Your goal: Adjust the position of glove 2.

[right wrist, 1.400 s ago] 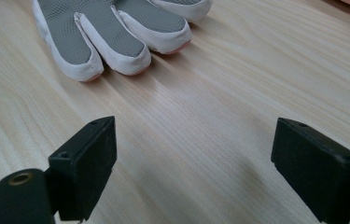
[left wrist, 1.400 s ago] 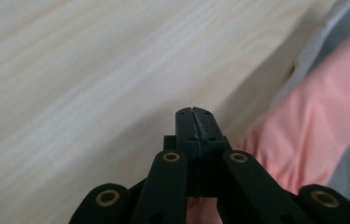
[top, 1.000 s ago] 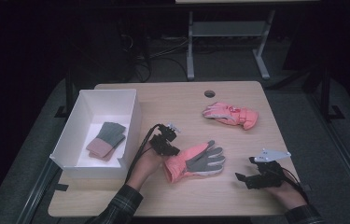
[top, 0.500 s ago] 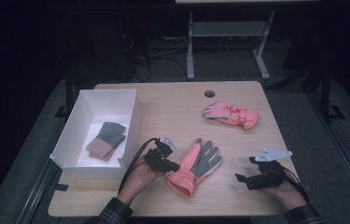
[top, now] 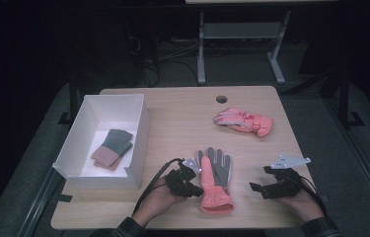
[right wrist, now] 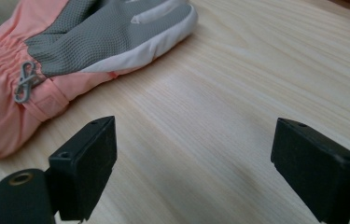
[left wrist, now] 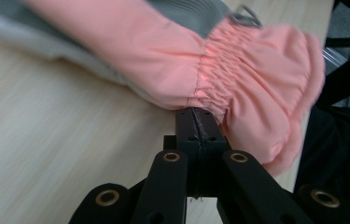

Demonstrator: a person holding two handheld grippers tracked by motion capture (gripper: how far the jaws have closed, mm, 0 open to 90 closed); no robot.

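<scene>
Table: wooden table [top: 172, 113]; pink glove [top: 215, 180] lies near its front edge
Left gripper [left wrist: 196, 122]: pinching the glove's cuff; drag slowly
Right gripper [right wrist: 191, 163]: spread, idle beside it

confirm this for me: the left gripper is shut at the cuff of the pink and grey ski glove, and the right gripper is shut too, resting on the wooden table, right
Not quite: the right gripper is open, its jaws standing wide apart over the bare wooden table, as the right gripper view shows. The left gripper is indeed shut at the cuff of the pink and grey ski glove.
</scene>
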